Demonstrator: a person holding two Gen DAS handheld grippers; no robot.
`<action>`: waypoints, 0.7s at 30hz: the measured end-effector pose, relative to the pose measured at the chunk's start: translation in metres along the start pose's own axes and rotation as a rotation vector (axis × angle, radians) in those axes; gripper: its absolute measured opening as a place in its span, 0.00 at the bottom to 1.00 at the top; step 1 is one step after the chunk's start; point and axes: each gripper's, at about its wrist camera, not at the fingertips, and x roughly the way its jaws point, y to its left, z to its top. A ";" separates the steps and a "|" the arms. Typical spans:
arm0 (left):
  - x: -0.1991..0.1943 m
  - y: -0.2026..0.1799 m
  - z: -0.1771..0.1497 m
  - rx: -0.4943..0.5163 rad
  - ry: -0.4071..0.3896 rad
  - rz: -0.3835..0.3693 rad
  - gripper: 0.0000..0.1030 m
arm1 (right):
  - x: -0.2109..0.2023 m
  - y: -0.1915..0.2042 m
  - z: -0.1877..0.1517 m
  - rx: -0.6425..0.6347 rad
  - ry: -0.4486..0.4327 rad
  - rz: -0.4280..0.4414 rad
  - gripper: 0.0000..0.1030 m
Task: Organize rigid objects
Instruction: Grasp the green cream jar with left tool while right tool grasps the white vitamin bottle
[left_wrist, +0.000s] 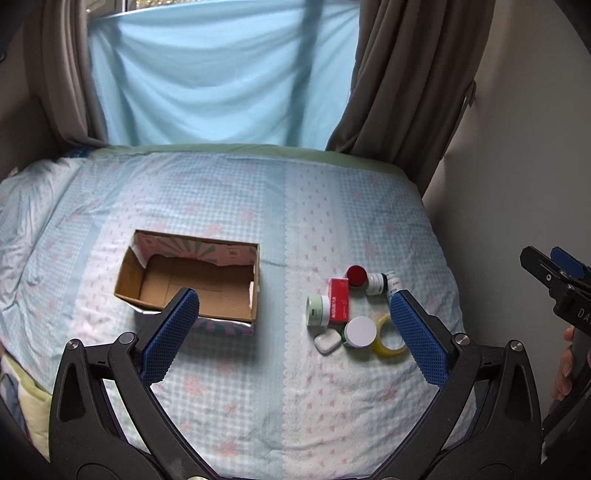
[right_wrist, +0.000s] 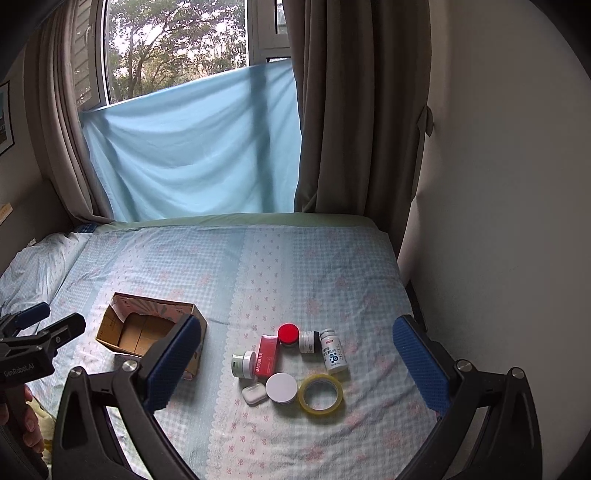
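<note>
With both the left hand-held gripper (left_wrist: 291, 328) and the right hand-held gripper (right_wrist: 297, 363) spread wide and empty, take the tape roll (right_wrist: 320, 392) at the cluster's near edge, right of the cardboard box (right_wrist: 147, 332), first, lowering squarely.

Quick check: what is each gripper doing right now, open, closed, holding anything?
Left gripper: open, holding nothing, above the bed.
Right gripper: open, holding nothing.
</note>
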 end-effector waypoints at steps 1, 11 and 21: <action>0.017 -0.003 -0.001 -0.009 0.034 0.000 0.99 | 0.017 -0.007 0.000 -0.007 0.024 -0.006 1.00; 0.207 -0.039 -0.022 -0.019 0.323 0.055 0.99 | 0.199 -0.043 -0.034 -0.123 0.276 0.020 1.00; 0.346 -0.044 -0.056 -0.007 0.557 0.118 0.99 | 0.350 -0.062 -0.092 -0.161 0.560 -0.023 0.99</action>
